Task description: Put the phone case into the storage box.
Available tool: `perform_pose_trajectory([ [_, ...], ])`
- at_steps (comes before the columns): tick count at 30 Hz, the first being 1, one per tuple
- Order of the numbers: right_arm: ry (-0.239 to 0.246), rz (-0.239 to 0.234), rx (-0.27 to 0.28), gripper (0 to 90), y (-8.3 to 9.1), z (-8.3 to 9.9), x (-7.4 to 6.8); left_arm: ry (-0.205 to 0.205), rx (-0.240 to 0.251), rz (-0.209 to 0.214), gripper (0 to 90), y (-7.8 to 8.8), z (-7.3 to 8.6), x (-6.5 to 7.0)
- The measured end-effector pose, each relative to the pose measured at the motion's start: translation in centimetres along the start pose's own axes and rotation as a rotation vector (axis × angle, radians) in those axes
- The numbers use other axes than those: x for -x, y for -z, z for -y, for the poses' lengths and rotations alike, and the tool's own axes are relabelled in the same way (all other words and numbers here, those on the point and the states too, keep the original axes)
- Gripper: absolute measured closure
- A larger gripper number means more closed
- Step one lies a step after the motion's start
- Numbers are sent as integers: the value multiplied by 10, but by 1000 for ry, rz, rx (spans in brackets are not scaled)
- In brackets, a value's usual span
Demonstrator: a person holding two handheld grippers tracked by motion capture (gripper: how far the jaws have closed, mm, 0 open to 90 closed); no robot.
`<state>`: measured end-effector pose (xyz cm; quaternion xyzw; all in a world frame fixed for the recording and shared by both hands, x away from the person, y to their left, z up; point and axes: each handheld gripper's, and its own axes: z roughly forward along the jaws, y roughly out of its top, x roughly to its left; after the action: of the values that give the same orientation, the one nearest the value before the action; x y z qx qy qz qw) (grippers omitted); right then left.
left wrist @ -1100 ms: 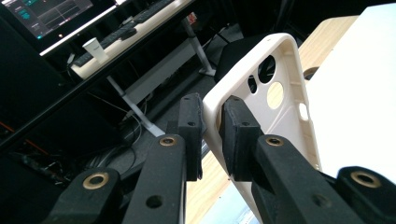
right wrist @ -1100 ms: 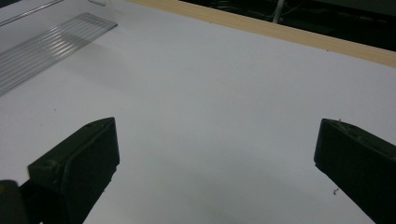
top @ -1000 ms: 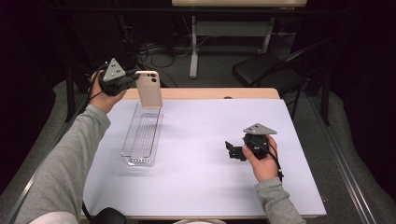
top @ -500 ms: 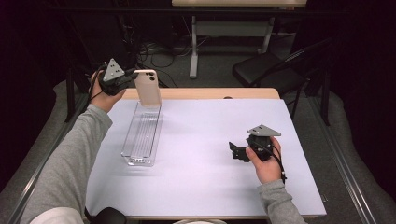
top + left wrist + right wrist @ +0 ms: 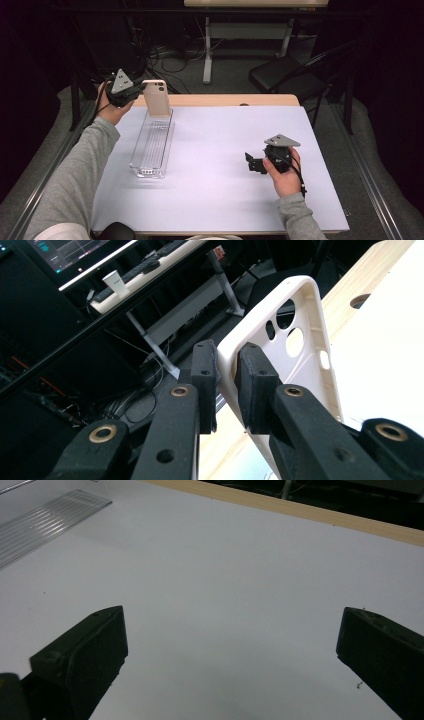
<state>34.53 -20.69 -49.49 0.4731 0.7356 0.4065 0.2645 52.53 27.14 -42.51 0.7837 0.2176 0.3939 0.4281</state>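
A cream phone case (image 5: 156, 98) with camera cut-outs stands upright over the far end of a clear plastic tray (image 5: 152, 144). My left gripper (image 5: 140, 92) is shut on the case's edge. In the left gripper view the two pads pinch the case's rim (image 5: 227, 375), and the case's (image 5: 292, 340) hollow inside faces the camera. My right gripper (image 5: 251, 163) rests low over the white mat at the right, jaws pointing left. In the right gripper view its jaws (image 5: 230, 645) stand wide apart with nothing between them.
A white mat (image 5: 220, 150) covers most of the wooden table (image 5: 235, 100). The tray's corner (image 5: 45, 517) lies far left in the right gripper view. Beyond the table's far edge are a dark chair (image 5: 287, 75), a desk leg and cables on the floor.
The left hand has lowered the phone case a little toward the tray's far end. The right gripper has stayed where it was.
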Motion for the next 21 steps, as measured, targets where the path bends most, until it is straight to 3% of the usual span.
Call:
perform_pose_trajectory([
  [10,7,-4,-4,0,-2,0,-2,-24,-33,-1,793,-9,12,8],
  [21,5,-3,-7,0,-2,3,0,-19,-14,-3,793,-12,21,13],
])
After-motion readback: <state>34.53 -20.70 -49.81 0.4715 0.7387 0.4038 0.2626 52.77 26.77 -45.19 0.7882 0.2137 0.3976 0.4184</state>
